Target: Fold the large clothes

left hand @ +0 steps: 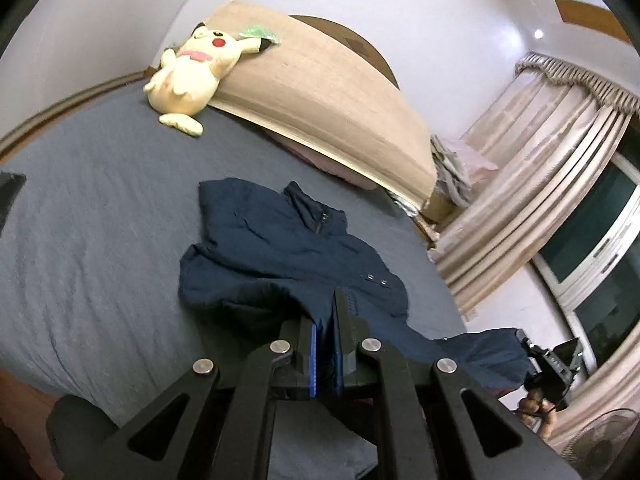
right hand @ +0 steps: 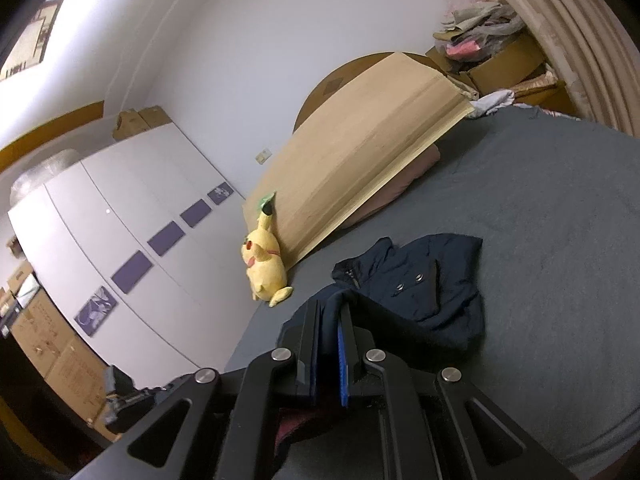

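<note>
Two hand-held grippers, one jacket, one wide bed (left hand: 80, 240): its grey sheet is flat and faintly ribbed, a good folding surface. My navy jacket (left hand: 288, 256) lies mid-bed, at twelve o'clock from both cameras, padded and slack, collar zipped, two metal snaps showing. My left hand-held gripper (left hand: 326, 320) is pinching a hem fold; my right hand-held gripper (right hand: 330, 320) is pinching another edge. I judge the fold goes best if I lift both edges level, keep the cloth taut between them, and lay it over squarely. At eleven o'clock, a plush toy (left hand: 188, 76) leans on cardboard (left hand: 320, 92)
</note>
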`<act>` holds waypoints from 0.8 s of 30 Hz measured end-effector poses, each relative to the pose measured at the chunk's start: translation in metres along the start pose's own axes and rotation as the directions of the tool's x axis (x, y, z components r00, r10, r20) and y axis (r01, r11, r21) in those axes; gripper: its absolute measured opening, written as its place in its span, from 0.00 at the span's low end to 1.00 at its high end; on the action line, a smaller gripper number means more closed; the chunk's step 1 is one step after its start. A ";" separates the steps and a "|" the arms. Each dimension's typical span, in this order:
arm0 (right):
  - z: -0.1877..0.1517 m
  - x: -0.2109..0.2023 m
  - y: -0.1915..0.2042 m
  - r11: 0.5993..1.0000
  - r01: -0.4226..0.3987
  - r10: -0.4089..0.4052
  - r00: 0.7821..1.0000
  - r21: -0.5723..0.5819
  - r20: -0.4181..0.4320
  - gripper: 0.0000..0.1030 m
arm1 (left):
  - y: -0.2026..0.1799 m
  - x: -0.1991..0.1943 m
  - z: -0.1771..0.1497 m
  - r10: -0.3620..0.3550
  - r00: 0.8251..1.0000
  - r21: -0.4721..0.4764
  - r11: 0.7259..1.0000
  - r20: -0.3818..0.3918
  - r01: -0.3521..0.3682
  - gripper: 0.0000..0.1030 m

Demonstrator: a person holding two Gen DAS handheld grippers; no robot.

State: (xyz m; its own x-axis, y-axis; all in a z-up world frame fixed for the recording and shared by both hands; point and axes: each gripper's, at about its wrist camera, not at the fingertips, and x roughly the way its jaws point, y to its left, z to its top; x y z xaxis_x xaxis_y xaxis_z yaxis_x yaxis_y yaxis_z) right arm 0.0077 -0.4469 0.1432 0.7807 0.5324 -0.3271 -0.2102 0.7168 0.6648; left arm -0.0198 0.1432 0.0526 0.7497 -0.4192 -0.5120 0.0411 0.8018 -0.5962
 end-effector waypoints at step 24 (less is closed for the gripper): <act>0.041 0.055 -0.010 0.995 0.081 -0.084 0.995 -0.058 -0.050 0.07 | -0.025 0.028 0.026 0.178 0.983 0.093 0.979 0.039 -0.180 0.07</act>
State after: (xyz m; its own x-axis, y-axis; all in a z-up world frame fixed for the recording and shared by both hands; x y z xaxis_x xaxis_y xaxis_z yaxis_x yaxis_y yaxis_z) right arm 0.0771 -0.4435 0.1457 0.7656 0.4917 -0.4149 -0.1796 0.7826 0.5961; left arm 0.0179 0.1225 0.0692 0.7700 -0.2534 -0.5855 -0.0337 0.9003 -0.4339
